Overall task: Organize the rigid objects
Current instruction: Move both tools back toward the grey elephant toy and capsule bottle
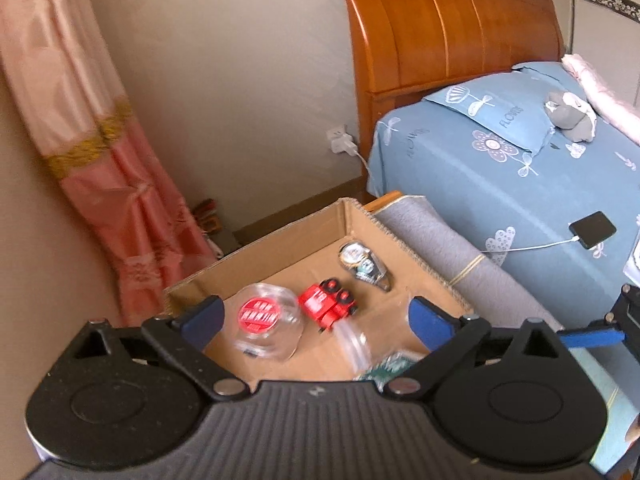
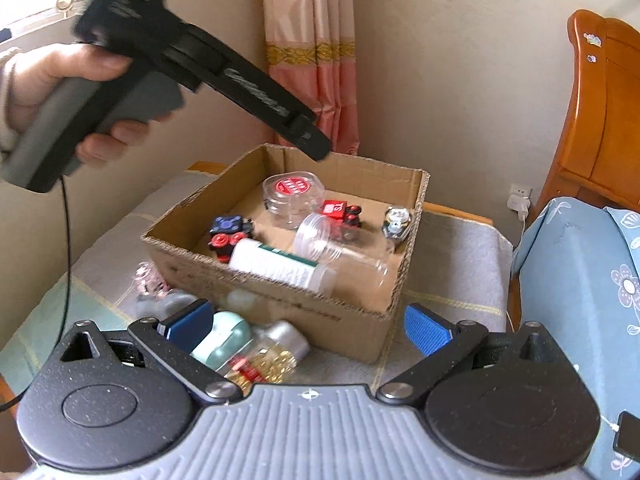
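A cardboard box [image 2: 276,300] sits on a grey-covered table. In it lie a clear jar with a red lid [image 2: 292,192], a red toy car [image 2: 340,213], a dark blue and red toy [image 2: 228,234], a white bottle with a green label [image 2: 280,266], a clear plastic jar on its side [image 2: 340,252] and a small figure [image 2: 397,220]. My left gripper [image 1: 316,320] is open and empty above the box, over the red-lidded jar [image 1: 266,320] and red car [image 1: 328,304]. My right gripper [image 2: 308,326] is open and empty in front of the box.
Outside the box by the right gripper lie a mint-capped bottle [image 2: 224,340], a silver-capped bottle of gold capsules [image 2: 272,354] and a pink glass item [image 2: 150,284]. A blue bed [image 1: 520,184] with a phone [image 1: 592,229] stands to the right. A pink curtain [image 1: 120,200] hangs behind.
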`<action>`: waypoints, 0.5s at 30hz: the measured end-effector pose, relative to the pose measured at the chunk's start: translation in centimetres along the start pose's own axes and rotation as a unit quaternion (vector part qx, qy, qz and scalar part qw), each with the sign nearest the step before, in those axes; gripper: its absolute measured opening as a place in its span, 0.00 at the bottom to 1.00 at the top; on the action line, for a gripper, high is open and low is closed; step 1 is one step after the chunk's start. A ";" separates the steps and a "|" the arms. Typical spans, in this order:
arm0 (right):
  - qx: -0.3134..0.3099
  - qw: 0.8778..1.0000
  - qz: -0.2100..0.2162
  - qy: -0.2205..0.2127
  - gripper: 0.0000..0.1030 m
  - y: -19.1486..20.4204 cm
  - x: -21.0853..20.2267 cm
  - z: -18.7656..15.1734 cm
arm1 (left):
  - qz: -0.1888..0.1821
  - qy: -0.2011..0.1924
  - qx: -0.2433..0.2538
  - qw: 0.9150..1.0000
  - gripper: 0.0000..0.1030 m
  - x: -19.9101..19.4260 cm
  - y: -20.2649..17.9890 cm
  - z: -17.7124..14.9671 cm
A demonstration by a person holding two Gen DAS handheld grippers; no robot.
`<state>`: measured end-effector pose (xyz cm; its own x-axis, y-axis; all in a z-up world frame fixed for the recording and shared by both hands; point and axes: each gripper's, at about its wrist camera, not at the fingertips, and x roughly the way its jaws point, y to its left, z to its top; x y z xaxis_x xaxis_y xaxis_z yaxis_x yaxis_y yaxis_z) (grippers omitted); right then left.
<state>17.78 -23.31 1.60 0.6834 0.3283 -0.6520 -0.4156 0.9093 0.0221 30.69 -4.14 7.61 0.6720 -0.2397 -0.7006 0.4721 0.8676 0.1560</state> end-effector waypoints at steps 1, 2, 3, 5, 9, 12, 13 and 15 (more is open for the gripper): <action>0.000 1.000 0.000 -0.002 1.00 0.3 -0.2 -0.3 | 0.009 -0.007 0.001 1.000 0.99 -0.6 -0.2 -0.6; 0.002 1.000 -0.001 -0.004 1.00 0.6 -0.3 -0.6 | 0.015 -0.016 0.002 1.000 0.99 -1.2 -0.4 -1.4; 0.004 1.000 -0.002 -0.008 1.00 0.9 -0.5 -1.1 | 0.018 -0.019 0.002 1.000 0.99 -1.7 -0.5 -2.2; 0.012 1.000 0.001 -0.012 1.00 1.3 -0.7 -2.0 | 0.020 -0.019 -0.008 1.000 0.99 -2.3 -0.7 -3.8; 0.039 0.999 0.003 -0.015 1.00 1.9 -0.6 -4.3 | 0.048 -0.023 -0.021 0.998 0.99 -3.1 -1.4 -7.4; 0.050 0.999 -0.009 -0.013 1.00 2.2 -0.4 -5.8 | 0.054 -0.015 -0.041 0.998 0.99 -2.9 -1.6 -10.0; 0.053 0.998 -0.014 -0.014 1.00 2.3 -0.4 -6.3 | 0.053 -0.010 -0.051 0.997 0.99 -2.8 -1.5 -10.7; 0.054 0.998 -0.026 -0.015 1.00 2.5 -0.5 -7.1 | 0.063 -0.005 -0.075 0.995 0.99 -2.4 -1.3 -12.0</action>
<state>12.16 -22.99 -3.38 0.7208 0.2863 -0.6313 -0.3133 0.9469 0.0717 21.61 0.54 0.69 0.7258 -0.1291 -0.6757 0.2942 0.9461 0.1353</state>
